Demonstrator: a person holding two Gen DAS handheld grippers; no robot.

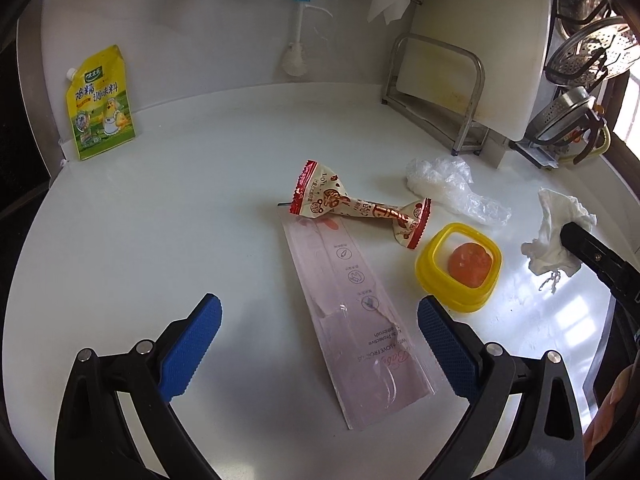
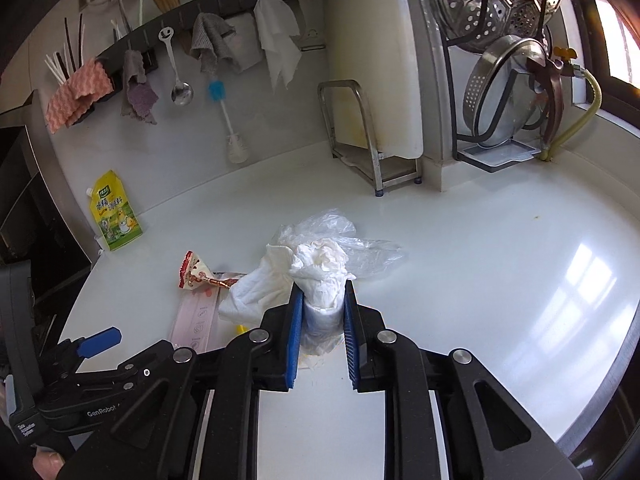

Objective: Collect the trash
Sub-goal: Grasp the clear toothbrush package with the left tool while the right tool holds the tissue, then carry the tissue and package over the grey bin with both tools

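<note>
Trash lies on a white counter (image 1: 180,220). A twisted red-and-white snack wrapper (image 1: 360,208) rests across the far end of a flat pink plastic sleeve (image 1: 352,312). My left gripper (image 1: 319,302) is open, with its blue pads either side of the sleeve and not touching it. To the right are a yellow square ring with an orange lump inside (image 1: 460,266) and a crumpled clear plastic glove (image 1: 448,184). My right gripper (image 2: 323,286) is shut on a crumpled white tissue (image 2: 308,268), held just above the counter in front of the clear glove (image 2: 360,248).
A yellow seasoning pouch (image 1: 102,104) leans on the back wall at the left. A metal rack with a white cutting board (image 1: 440,92) stands at the back right, and steel strainers (image 2: 504,92) sit beside it. Cloths, a spoon and a brush hang on the wall.
</note>
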